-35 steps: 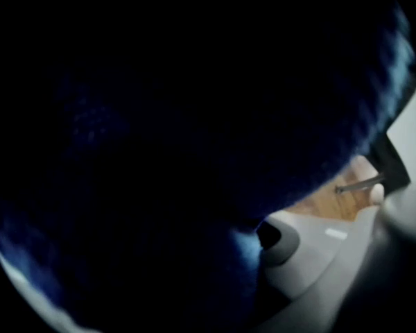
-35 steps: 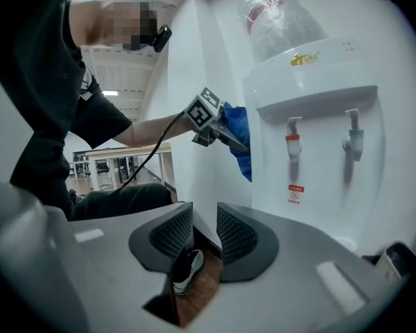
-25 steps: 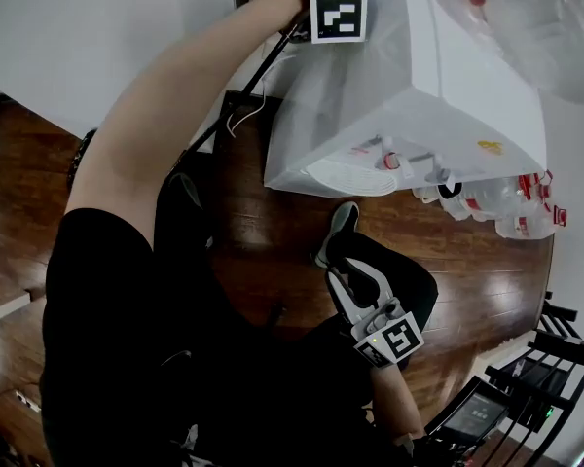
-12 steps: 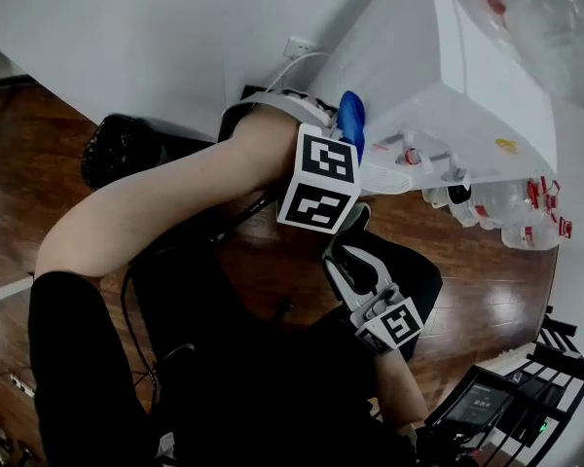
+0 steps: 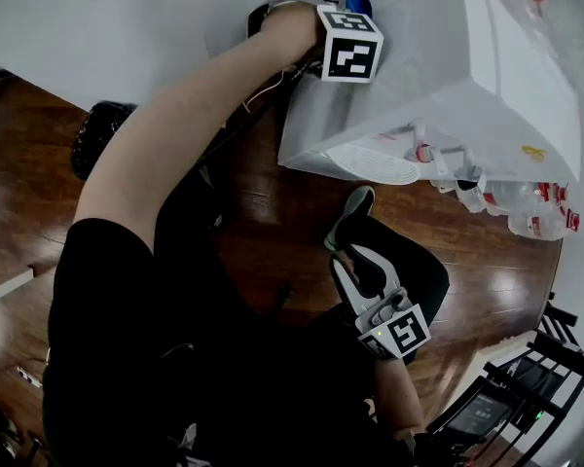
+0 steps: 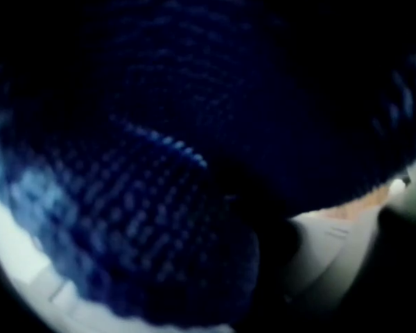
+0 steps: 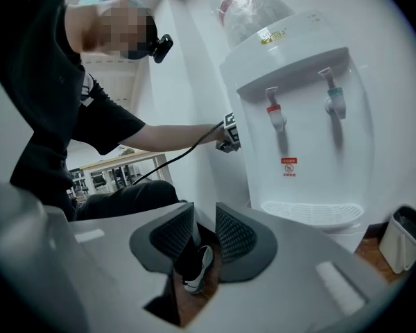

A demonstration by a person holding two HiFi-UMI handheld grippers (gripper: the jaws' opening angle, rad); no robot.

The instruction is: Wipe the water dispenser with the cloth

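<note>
**Person holding a blue cloth against the side of a water dispenser**

A person is reaching the left tool (image 5: 350, 17) out to a white water dispenser (image 5: 448, 86), which is standing on a wooden floor (image 5: 273, 212) against a white wall (image 5: 127, 17). This tool is pinching a blue cloth (image 5: 358, 3). The cloth is lying against the dispenser's side panel, about level with the taps, and from that tool's own camera its weave is filling almost the whole view. The right tool (image 5: 362, 266) is hanging low over the floor, in front of the dispenser and well apart from it. Its jaws are standing slightly spread with nothing between them. On the dispenser's front, a red tap (image 7: 275, 116) and a green tap (image 7: 335, 103) are sitting above a drip tray (image 7: 312, 212), and a clear bottle (image 7: 249, 5) is sitting on top
</note>
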